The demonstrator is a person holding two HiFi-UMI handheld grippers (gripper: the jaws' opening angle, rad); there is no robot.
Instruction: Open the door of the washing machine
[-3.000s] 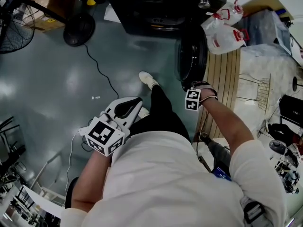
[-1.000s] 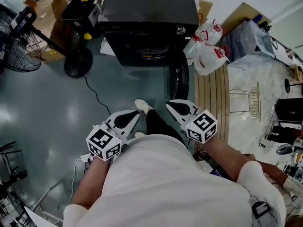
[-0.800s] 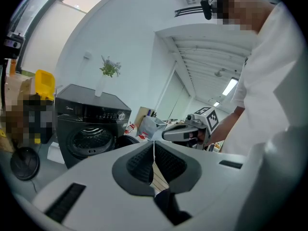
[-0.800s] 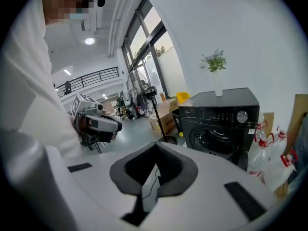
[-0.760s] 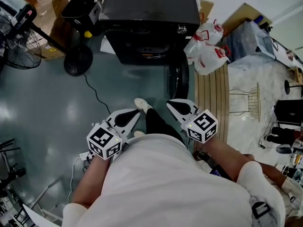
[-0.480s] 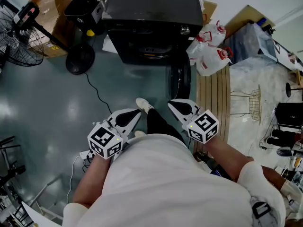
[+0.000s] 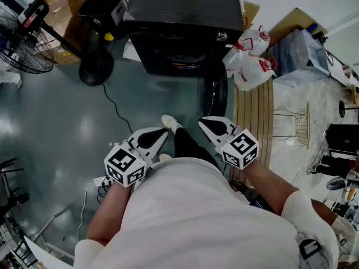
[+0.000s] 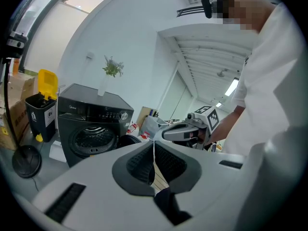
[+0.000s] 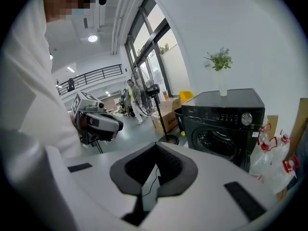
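The black washing machine point(image 7: 179, 15) stands at the top of the head view. Its round door point(image 7: 213, 97) hangs swung open to the right, and the drum opening point(image 8: 94, 139) shows bare. Both grippers are held close to the person's body, well short of the machine. My left gripper point(image 7: 162, 132) is shut with nothing between its jaws. My right gripper point(image 7: 203, 121) is shut and empty too, a little nearer the door's edge. The left gripper view shows the right gripper point(image 8: 185, 131) from the side, and the right gripper view shows the left gripper point(image 9: 96, 121).
A standing fan point(image 7: 22, 55) with a round base point(image 7: 96, 69), a yellow-lidded bin point(image 7: 101, 7) and cardboard boxes are left of the machine. White jugs point(image 7: 252, 60) and a wooden slat board point(image 7: 252, 122) lie to its right. A cable point(image 7: 115, 108) trails across the grey floor.
Three seconds ago my right gripper reached out at the door's edge; it has since drawn back beside the left. Over the last second neither gripper has moved.
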